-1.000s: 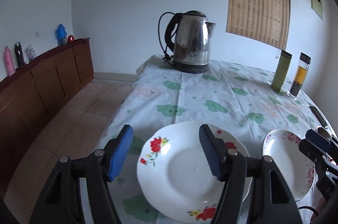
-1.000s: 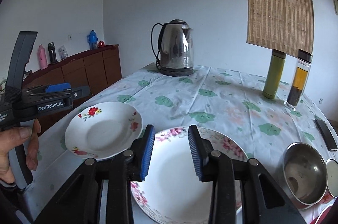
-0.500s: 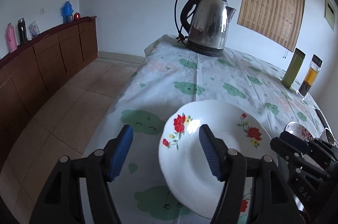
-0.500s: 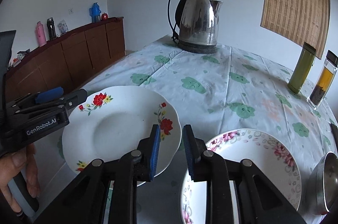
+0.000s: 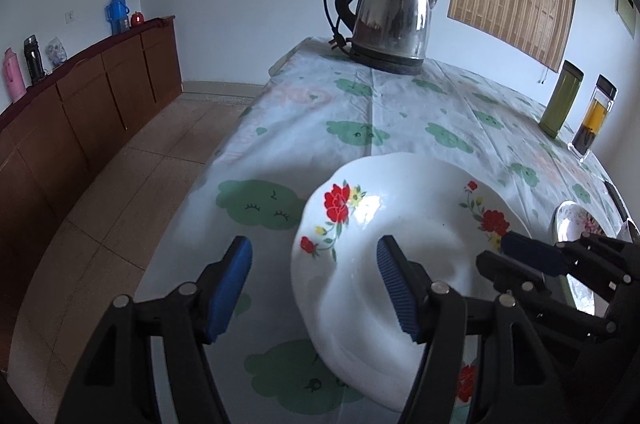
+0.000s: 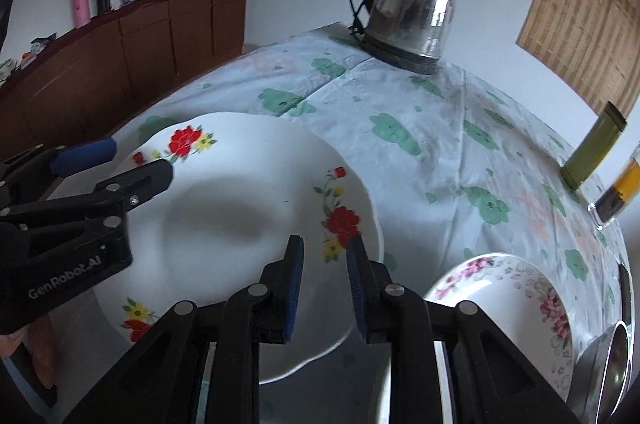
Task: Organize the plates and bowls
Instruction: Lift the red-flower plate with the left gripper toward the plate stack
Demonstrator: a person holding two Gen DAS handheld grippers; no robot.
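Near the counter's point(image 5: 400, 104) left front edge lies the red-flowered plate point(image 6: 224, 208), flat on the cloth. Both grippers hover over it, grasping nothing: the left gripper point(image 5: 314, 288) stands wide apart astride the plate's left rim, the right gripper point(image 6: 324, 288) narrowly parted above its right rim. The pink-flowered plate point(image 6: 520, 288) lies just beside it, with a steel bowl point(image 6: 608, 356) at the right front corner. Risk: a shallow pinch on the glazed rim may slip, or nudge the plate off the nearby edge.

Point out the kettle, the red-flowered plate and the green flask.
kettle point(image 5: 394, 12), left wrist view, steel body
red-flowered plate point(image 6: 224, 208), right wrist view, white centre
green flask point(image 5: 560, 104), left wrist view, side wall
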